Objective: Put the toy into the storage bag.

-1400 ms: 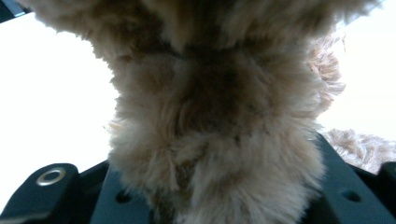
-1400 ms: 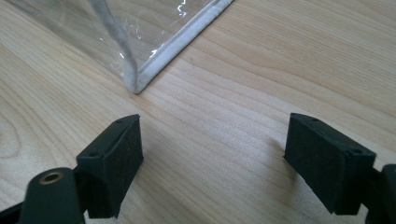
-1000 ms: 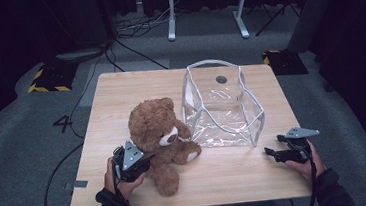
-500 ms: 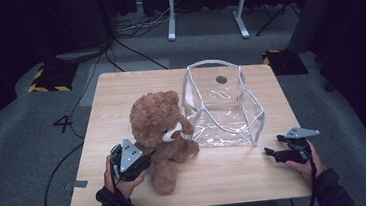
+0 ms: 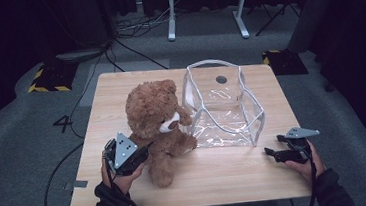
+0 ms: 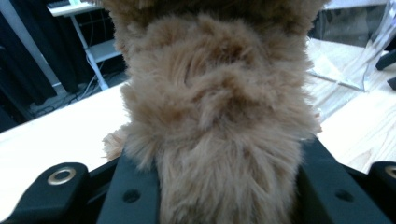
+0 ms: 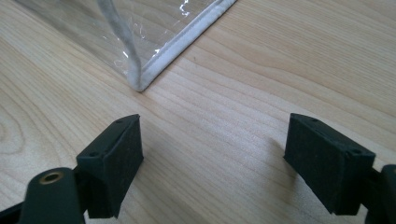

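Note:
A brown teddy bear (image 5: 155, 116) sits upright on the wooden table (image 5: 228, 179), leaning against the left wall of a clear plastic bag (image 5: 231, 104) with white trim. My left gripper (image 5: 142, 152) is shut on the bear's lower side. In the left gripper view its fur (image 6: 219, 107) is squeezed between the jaws of the left gripper (image 6: 219, 196). My right gripper (image 5: 272, 153) rests open at the table's front right, just off the bag's near right corner (image 7: 140, 81). Only bare wood lies between the jaws of the right gripper (image 7: 212, 154).
The bag stands open at the top in the table's far middle. Black cables (image 5: 131, 47) and a white stand (image 5: 204, 0) are on the grey floor beyond the table. A dark round hole (image 5: 221, 79) in the tabletop shows through the bag.
The bear has been raised from a slumped pose to more upright, and its head is now higher and closer to the bag. The right gripper has stayed still.

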Demonstrator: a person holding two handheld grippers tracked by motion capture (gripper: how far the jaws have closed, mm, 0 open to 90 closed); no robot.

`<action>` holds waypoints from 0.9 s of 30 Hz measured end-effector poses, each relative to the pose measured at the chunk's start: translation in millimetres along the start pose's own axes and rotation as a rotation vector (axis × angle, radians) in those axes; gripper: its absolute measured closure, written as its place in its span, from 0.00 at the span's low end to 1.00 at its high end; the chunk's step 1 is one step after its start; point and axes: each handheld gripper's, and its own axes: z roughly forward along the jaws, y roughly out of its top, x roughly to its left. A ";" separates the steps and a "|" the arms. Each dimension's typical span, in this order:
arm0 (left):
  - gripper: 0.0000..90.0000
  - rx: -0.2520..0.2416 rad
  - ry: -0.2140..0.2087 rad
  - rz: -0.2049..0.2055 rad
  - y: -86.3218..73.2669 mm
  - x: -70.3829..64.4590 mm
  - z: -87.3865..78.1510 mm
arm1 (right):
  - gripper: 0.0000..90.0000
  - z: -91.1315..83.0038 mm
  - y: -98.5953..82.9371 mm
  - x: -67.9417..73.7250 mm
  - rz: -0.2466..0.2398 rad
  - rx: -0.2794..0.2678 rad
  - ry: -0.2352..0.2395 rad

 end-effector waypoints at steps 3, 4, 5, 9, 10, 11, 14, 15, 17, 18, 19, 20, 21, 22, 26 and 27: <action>0.72 -0.017 0.014 0.005 5.2 1.3 -1.2 | 0.21 0.0 0.0 0.0 0.000 0.000 0.000; 0.72 -0.029 0.018 -0.002 7.1 1.6 -1.8 | 0.21 0.0 0.0 0.0 0.000 0.000 0.000; 0.72 -0.033 0.022 -0.002 8.5 2.2 -2.5 | 0.21 0.0 0.0 0.0 0.000 0.000 0.000; 0.72 -0.048 0.040 -0.008 12.1 4.5 -3.1 | 0.21 0.0 0.0 0.0 0.000 0.000 0.000; 0.72 -0.051 0.041 -0.013 12.7 5.0 -2.9 | 0.21 0.0 0.0 0.0 0.000 0.000 0.000; 0.72 -0.055 0.047 -0.012 13.4 5.6 -2.7 | 0.21 0.0 0.0 0.0 0.000 -0.001 0.000; 0.72 -0.062 0.054 -0.010 16.5 7.3 -2.4 | 0.21 0.0 0.0 0.0 0.000 0.000 0.000; 0.72 -0.068 0.056 -0.013 17.5 7.9 -2.2 | 0.21 0.0 0.0 0.0 0.000 0.000 0.000; 0.72 -0.075 0.065 -0.014 20.1 9.9 -1.8 | 0.21 0.0 0.0 0.0 0.000 0.000 0.000; 0.72 -0.081 0.069 -0.021 20.9 10.4 -1.4 | 0.21 0.0 0.0 0.0 0.000 0.000 0.000; 0.72 -0.088 0.076 -0.030 21.7 11.1 -0.9 | 0.21 0.0 0.0 0.0 0.000 0.000 0.000; 0.72 -0.096 0.077 -0.037 22.8 12.1 0.1 | 0.21 0.1 0.0 0.0 0.000 -0.001 0.000; 0.72 -0.097 0.083 -0.040 24.0 12.5 0.8 | 0.21 0.0 0.0 0.0 0.000 0.000 0.000; 0.72 -0.102 0.090 -0.043 25.4 12.8 1.8 | 0.21 0.0 0.0 0.0 0.000 0.000 0.000; 0.72 -0.105 0.094 -0.040 32.3 15.0 3.9 | 0.21 0.0 0.0 0.0 0.000 -0.001 0.000; 0.72 -0.111 0.092 -0.042 34.8 15.0 4.2 | 0.21 0.0 0.0 0.0 0.000 0.000 0.000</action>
